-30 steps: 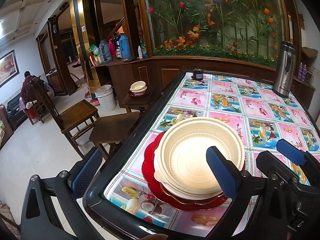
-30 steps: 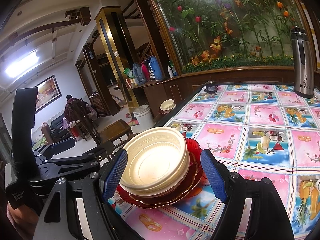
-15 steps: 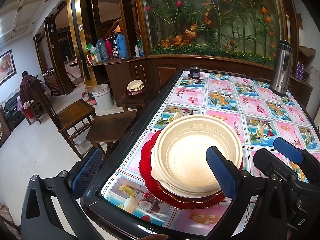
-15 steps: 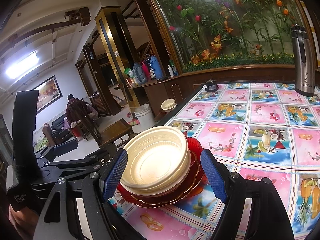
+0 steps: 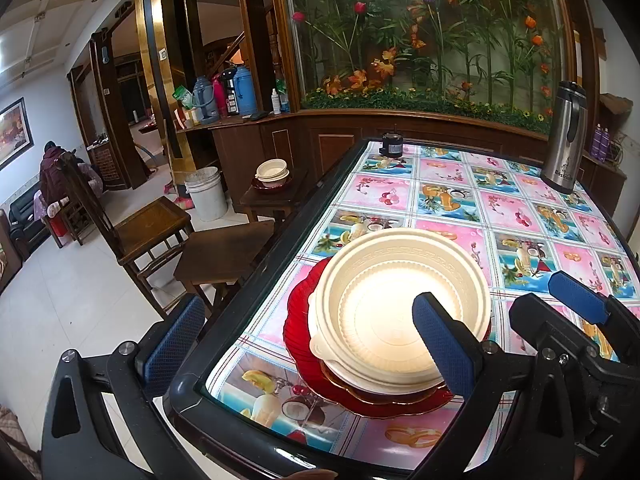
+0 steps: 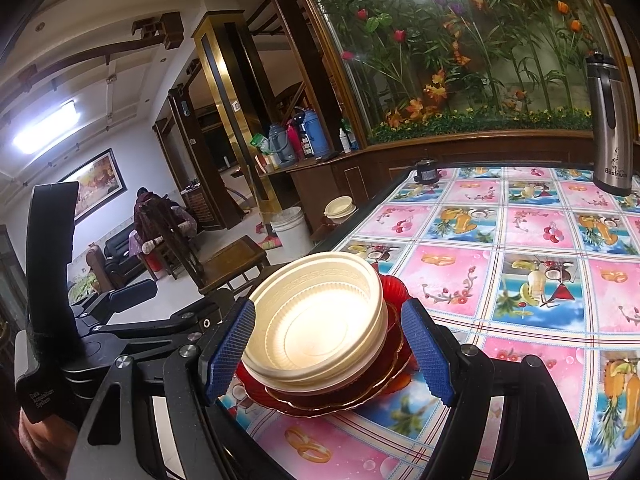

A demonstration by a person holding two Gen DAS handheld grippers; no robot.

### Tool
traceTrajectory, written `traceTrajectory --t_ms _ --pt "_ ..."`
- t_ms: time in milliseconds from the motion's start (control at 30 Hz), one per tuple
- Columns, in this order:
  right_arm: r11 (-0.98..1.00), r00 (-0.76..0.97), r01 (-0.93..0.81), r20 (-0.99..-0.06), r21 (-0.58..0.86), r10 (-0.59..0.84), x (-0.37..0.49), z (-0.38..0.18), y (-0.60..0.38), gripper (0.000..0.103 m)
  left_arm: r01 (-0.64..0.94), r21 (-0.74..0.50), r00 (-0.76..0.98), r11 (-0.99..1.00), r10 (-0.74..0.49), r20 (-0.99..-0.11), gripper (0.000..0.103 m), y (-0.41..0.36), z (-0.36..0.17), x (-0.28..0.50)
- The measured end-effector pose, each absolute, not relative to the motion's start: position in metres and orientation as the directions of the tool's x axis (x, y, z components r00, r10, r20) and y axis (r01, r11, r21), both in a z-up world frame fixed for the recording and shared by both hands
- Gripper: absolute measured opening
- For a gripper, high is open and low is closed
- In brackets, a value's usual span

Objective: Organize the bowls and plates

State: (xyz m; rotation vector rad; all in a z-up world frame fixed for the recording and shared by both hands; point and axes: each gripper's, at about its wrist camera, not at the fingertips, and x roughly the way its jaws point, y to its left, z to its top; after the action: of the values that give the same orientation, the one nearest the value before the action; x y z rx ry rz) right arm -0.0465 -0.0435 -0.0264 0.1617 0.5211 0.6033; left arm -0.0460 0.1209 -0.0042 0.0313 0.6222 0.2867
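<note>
A stack of cream bowls (image 5: 396,316) sits on red plates (image 5: 298,328) near the table's front left corner; it also shows in the right wrist view (image 6: 316,320) on the red plates (image 6: 396,380). My left gripper (image 5: 308,340) is open and empty at the table's near edge, its right finger in front of the stack. My right gripper (image 6: 330,356) is open, its blue pads on either side of the stack, apart from it. The right gripper also shows in the left wrist view (image 5: 576,300), at the stack's right.
The table (image 5: 452,200) has a fruit-patterned cloth and a dark rim. A steel thermos (image 5: 564,140) and a small dark jar (image 5: 392,144) stand at the far end. Wooden chairs (image 5: 148,228) and a stool with more bowls (image 5: 272,172) stand to the left.
Both grippers have drifted slightly, so the stack sits a little nearer and lower in view. Both stay open, and the stack has not moved.
</note>
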Motion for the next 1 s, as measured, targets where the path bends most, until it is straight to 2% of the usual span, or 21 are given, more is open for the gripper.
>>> traceTrajectory --t_ms 1000 --pt "0.814 0.694 -0.501 -0.425 0.295 0.581 -0.0438 -0.0253 -0.0403 0.077 -0.249 0.108 0.772 0.962 0.265 -0.577 0.103 0.1233 -0.0057 -0.0449"
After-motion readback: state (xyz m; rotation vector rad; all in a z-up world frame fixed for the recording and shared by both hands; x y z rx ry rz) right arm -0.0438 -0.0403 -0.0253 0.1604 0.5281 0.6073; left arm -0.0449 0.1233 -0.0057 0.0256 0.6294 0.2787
